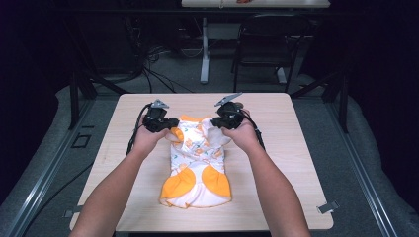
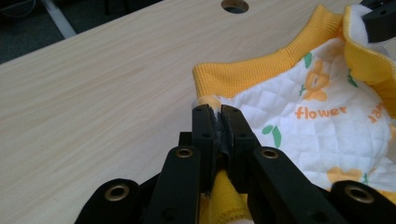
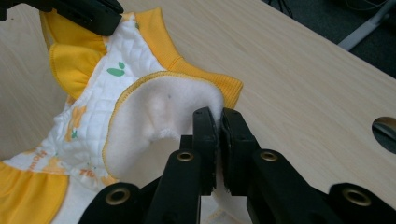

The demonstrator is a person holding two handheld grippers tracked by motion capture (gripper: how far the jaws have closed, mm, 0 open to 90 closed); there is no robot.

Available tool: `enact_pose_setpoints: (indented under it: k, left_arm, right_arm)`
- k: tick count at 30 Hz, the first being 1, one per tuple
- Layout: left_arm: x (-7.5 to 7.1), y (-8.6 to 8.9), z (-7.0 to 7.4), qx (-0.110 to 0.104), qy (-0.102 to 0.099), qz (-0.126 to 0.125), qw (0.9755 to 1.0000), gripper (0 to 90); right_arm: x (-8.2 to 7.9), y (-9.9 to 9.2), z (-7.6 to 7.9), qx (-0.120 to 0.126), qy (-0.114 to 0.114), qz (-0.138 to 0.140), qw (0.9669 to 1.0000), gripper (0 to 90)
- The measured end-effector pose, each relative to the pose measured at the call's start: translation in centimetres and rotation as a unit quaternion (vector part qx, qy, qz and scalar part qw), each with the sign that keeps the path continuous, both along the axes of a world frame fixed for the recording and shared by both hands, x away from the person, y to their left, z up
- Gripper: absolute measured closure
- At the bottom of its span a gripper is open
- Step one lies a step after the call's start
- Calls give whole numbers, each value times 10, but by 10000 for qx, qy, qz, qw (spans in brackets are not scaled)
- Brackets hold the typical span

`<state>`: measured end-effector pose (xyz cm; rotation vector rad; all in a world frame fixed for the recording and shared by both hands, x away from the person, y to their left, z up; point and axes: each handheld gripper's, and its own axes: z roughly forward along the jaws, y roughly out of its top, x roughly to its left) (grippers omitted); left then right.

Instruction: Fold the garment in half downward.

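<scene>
A small white quilted garment [image 1: 196, 163] with orange trim and a flower print lies in the middle of the wooden table [image 1: 276, 148]. Its far end is lifted off the table by both grippers. My left gripper [image 1: 170, 124] is shut on the garment's far left corner, and in the left gripper view the jaws pinch the garment's orange-edged fabric [image 2: 261, 79] at my left gripper [image 2: 217, 112]. My right gripper [image 1: 213, 122] is shut on the far right corner. In the right gripper view my right gripper [image 3: 219, 116] clamps the garment's white fleecy lining [image 3: 163, 107].
The near end of the garment still rests on the table. A round hole [image 2: 235, 5] is cut in the tabletop near the far edge. A black chair [image 1: 267, 44] and a table leg [image 1: 204, 49] stand on the floor beyond the table. Cables trail from both grippers.
</scene>
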<state>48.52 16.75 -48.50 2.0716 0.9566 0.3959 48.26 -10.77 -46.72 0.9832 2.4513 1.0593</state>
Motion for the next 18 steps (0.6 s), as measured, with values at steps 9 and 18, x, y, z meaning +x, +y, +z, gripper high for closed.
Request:
enact_pose_setpoints:
  k: [9,18]
  left_arm:
    - [-4,-3,20,-93,-299,-140,9994,850]
    - [-12,-3,22,-92,-389,-305,9987,849]
  right_arm:
    - [-6,-7,16,73,-285,-18,9996,850]
    - [-19,-8,25,-82,-542,155,9984,850]
